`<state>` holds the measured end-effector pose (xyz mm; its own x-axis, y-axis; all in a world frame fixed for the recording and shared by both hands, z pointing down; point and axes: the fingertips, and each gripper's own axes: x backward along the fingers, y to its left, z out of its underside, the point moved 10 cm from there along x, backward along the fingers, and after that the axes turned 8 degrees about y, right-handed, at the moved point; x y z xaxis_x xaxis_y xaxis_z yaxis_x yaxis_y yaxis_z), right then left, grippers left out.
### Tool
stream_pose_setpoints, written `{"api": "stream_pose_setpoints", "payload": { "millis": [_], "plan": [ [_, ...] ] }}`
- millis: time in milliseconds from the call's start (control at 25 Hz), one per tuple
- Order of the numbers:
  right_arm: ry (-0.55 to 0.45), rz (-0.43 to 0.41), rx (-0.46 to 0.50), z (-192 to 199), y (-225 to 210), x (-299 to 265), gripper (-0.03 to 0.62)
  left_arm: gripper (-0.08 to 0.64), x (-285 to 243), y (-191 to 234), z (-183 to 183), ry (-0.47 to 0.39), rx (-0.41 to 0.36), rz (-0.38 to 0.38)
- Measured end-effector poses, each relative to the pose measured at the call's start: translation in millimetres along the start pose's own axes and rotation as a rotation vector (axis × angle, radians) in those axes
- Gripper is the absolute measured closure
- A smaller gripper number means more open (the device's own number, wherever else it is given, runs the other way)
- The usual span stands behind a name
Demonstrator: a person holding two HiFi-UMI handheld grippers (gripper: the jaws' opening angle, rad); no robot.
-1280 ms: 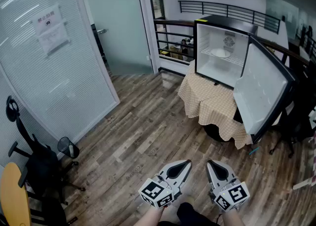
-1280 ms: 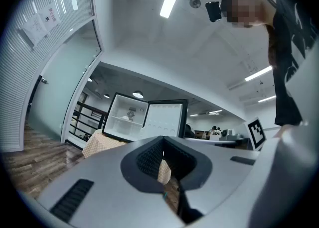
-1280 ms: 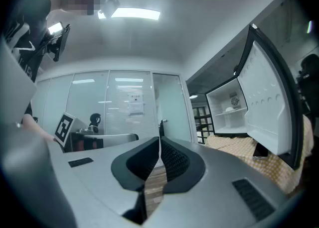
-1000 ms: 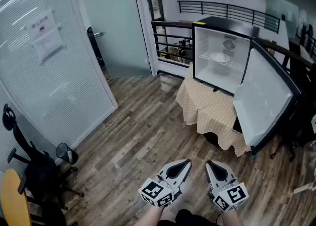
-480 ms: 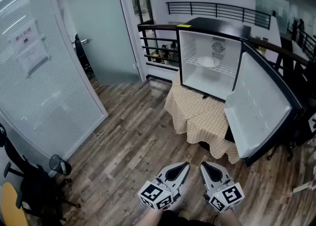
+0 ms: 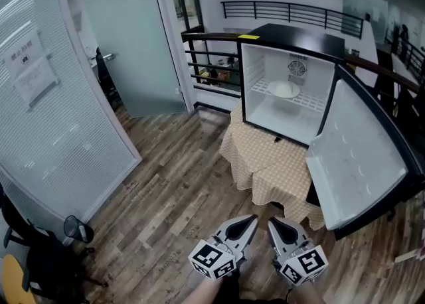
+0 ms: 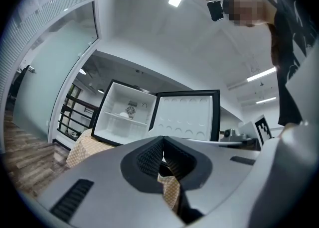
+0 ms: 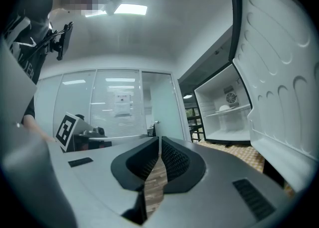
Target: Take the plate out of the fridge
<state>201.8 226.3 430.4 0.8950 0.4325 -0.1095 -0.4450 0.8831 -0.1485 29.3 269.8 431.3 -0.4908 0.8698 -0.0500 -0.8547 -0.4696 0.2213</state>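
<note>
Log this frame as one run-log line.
phase: pre-reach | fridge: door open, on clothed table | plate: on shelf inside | left gripper: shut, empty | right gripper: shut, empty | contact: none

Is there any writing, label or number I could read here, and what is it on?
White paper notice on the frosted glass wall: print too blurred to read.
Small yellow sticker on the black fridge: too small to read.
Square black-and-white markers on left gripper and right gripper: patterns, no words.

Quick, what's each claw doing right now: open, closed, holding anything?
Left claw: closed, holding nothing.
Right claw: closed, holding nothing.
</note>
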Motion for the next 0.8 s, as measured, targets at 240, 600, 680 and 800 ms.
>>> {"api": "stream_pose_setpoints", "payload": {
  "millis": [240, 600, 680, 800],
  "plan": [
    [-0.004, 0.034, -0.029, -8, -27, -52, 0.555, 0.551, -34, 51, -18, 0.015, -0.019, 0.054],
    [0.009, 0.107, -0.059, -20, -60, -114, 0.555, 0.551, -77, 119, -36, 0.044, 0.0, 0.111],
    [0.013, 0.13, -0.062, -23, -66, -126, 0.555, 0.551, -85, 132, -40, 0.047, -0.004, 0.13],
    [0.018, 0.163, -0.058, -27, -75, -146, 0.555, 0.551, -97, 152, -46, 0.05, -0.002, 0.161]
  ]
}}
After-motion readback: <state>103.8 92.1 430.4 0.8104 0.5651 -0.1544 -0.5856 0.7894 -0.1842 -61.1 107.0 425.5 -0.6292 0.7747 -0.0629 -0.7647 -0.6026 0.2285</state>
